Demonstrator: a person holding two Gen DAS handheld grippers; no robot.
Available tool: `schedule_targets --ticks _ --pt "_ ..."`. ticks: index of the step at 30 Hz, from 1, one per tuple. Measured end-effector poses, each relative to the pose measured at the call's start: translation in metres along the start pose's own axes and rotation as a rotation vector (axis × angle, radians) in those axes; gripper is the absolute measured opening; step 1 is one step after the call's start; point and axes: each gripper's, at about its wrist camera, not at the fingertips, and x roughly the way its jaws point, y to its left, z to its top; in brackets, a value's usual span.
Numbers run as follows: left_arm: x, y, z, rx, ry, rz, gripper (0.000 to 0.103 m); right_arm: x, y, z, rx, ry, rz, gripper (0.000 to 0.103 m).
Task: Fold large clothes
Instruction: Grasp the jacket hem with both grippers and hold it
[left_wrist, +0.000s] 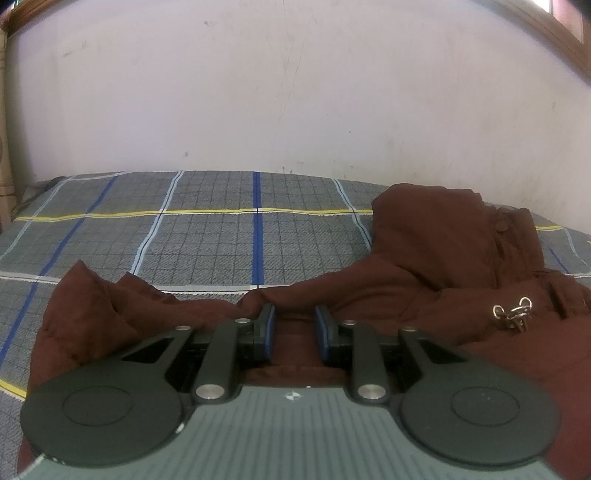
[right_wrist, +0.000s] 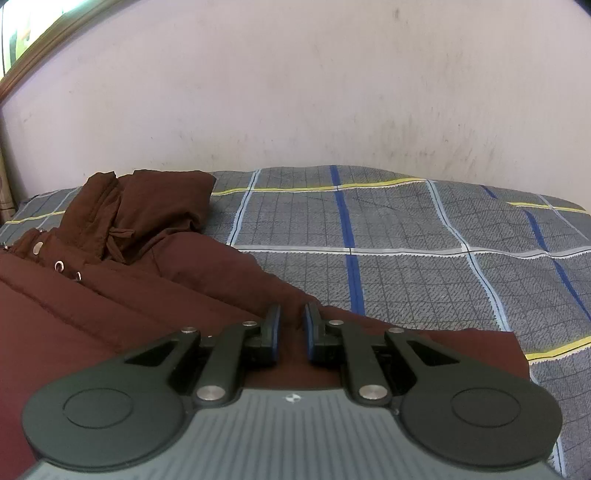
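Left wrist view puts the grey checked bedsheet with blue and yellow stripes (left_wrist: 207, 236) ahead of your left tool (left_wrist: 294, 332), and the big dark-brown padded jacket (left_wrist: 424, 266) under it, running off to its right. That jacket lies spread out, hood up beyond your tool and sleeves out to either side, so I judge the folding barely begun: sleeves, body and hood all remain. Your left tool's jaws stand apart, a fold of fabric between them but not visibly pinched. Your right tool (right_wrist: 291, 332) has a narrower gap over the jacket's edge; whether it grips cloth, you cannot tell. Small metal rings (left_wrist: 511, 313) sit right of your left tool. No containers show.
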Motion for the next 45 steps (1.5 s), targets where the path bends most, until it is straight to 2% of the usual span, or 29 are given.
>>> schedule_targets --ticks 10,23,32,45 --pt "0.000 0.001 0.000 0.008 -0.007 0.004 0.030 -0.001 -0.001 0.000 -0.002 0.002 0.001 0.013" --pt "-0.003 -0.007 -0.002 0.054 -0.022 0.072 0.032 0.000 0.000 0.000 -0.005 0.001 0.001 0.012" --pt "0.000 -0.005 -0.002 0.041 -0.019 0.067 0.032 0.002 0.009 -0.001 -0.053 0.003 -0.045 0.012" --pt "-0.001 -0.006 -0.001 0.024 -0.026 0.065 0.032 0.001 0.009 -0.003 -0.049 0.000 -0.051 0.013"
